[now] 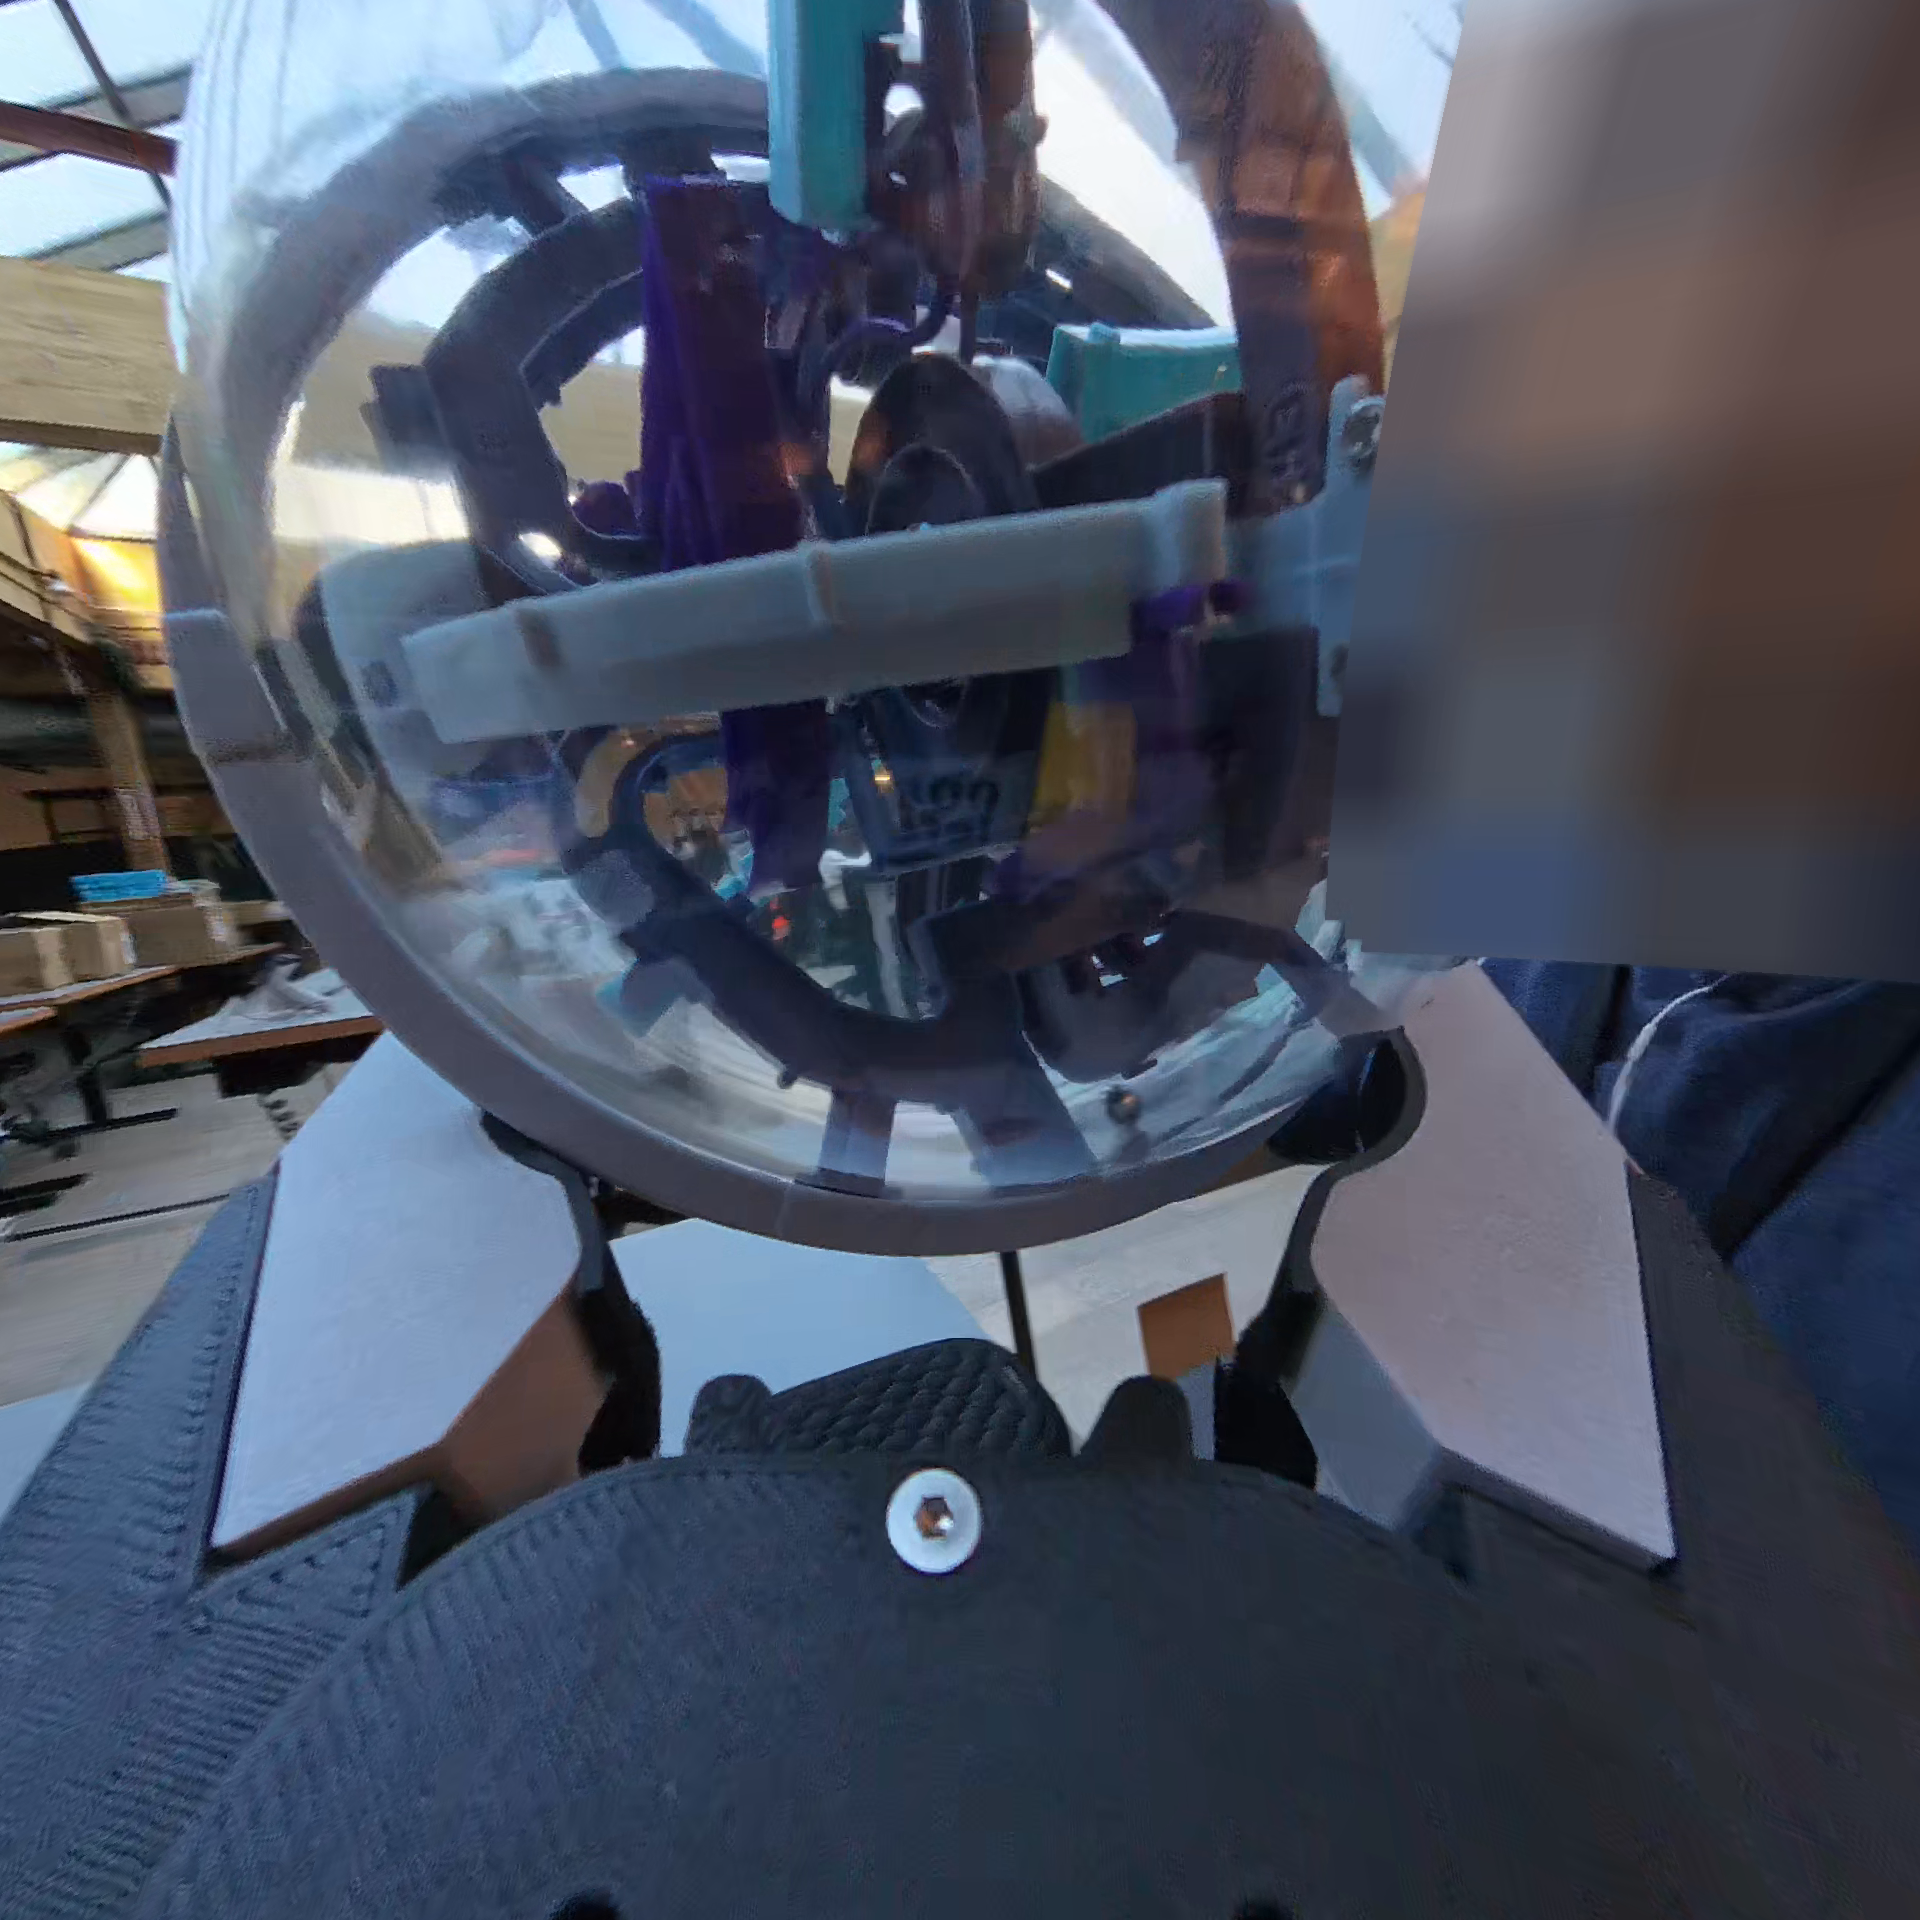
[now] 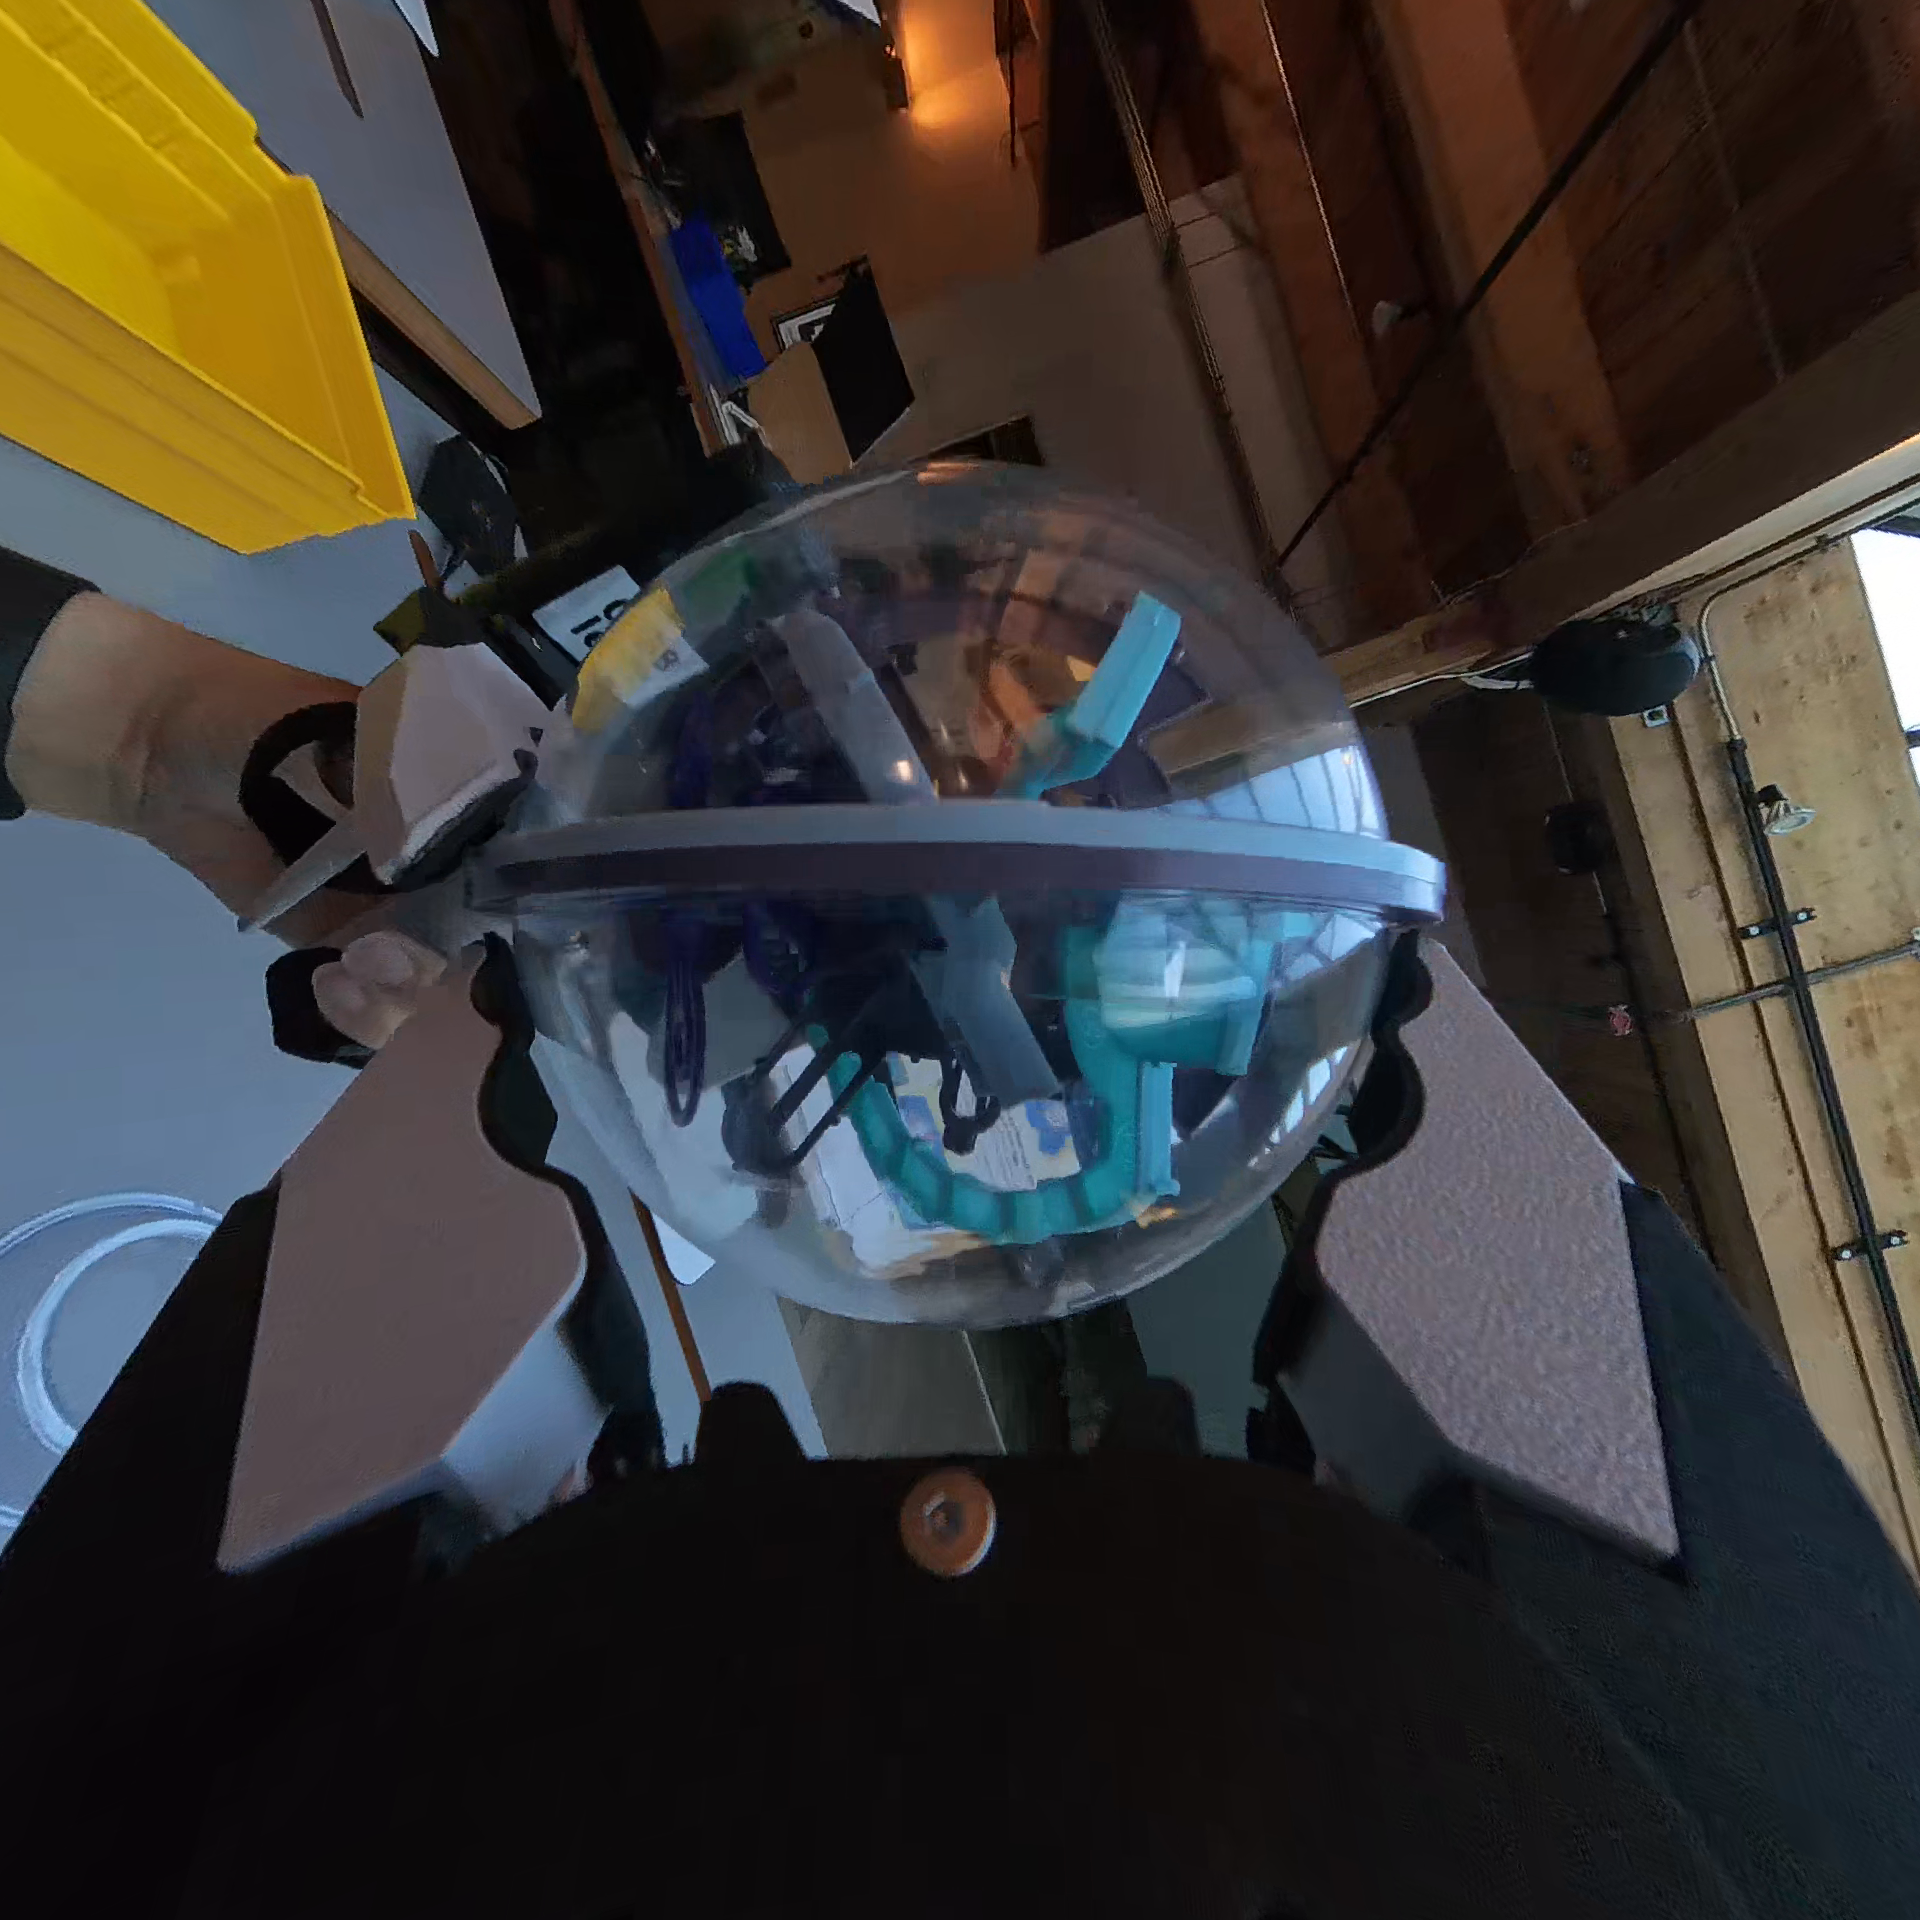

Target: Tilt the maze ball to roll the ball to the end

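One maze ball [image 1: 748, 665], a clear sphere with a grey equator band [image 2: 956, 857], is held in the air between both grippers, off the bench [image 2: 156, 1039]. Left gripper [image 1: 945, 1132]: fingers spread wide and cradling the sphere from below, tips touching the band on both sides. Right gripper [image 2: 940, 1101]: fingers likewise spread, pressed on the lower half of the shell just under the band, one tip each side. In the right wrist view the left gripper shows at far left, its fingers on the band's edge, with the person's hand [image 2: 125, 727] behind it. So the sphere sits dead ahead of both sets of fingers, gripped from two sides, neither gripper clearly nearer.

Band runs roughly level across the right wrist view and curves around the lower left in the left wrist view. Any tilt has to come from both wrists turning together.

Small steel ball [image 1: 1118, 1108]: one possible candidate, a tiny shiny bead low right near the band; not certain.

Count: one maze ball, two grippers, one yellow bin [image 2: 177, 312] far left on the bench.
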Available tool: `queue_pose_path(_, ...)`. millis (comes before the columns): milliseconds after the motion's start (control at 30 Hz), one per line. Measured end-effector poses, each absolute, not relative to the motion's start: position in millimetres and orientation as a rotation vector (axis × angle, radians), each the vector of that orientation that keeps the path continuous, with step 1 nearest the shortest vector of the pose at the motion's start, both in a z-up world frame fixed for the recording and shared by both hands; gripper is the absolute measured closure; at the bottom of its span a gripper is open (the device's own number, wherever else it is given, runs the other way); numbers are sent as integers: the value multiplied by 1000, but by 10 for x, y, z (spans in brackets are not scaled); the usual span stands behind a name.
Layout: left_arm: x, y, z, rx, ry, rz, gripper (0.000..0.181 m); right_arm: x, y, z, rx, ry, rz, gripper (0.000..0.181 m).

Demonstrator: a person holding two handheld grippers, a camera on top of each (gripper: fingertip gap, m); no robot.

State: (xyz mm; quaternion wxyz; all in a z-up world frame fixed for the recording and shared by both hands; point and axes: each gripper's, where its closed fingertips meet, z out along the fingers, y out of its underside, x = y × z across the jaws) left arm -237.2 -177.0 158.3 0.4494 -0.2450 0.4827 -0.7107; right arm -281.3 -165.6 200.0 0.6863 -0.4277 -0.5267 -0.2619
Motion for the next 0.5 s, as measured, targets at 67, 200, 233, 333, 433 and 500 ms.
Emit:
queue_pose_path(67,-2431,-1781,1581,-599,1192,-1838,25,-2879,-1639,2000,-983,-1174,-575,24)
queue_pose_path(200,-2501,-1735,1562,-596,1161,-1923,25,-2948,-1561,1968,-1027,-1173,-569,24)
queue_pose_path(233,-2507,-1715,1558,-599,1150,-1931,24,-2955,-1535,1957,-1036,-1172,-569,24)
queue_pose_path(333,-2534,-1673,1541,-604,1130,-1961,23,-2984,-1484,1932,-1045,-1172,-559,24)
queue_pose_path(433,-2545,-1642,1522,-611,1108,-1995,22,-2993,-1444,1908,-1055,-1171,-537,24)
queue_pose_path(500,-2537,-1613,1503,-619,1086,-2030,22,-2984,-1405,1883,-1068,-1167,-518,24)
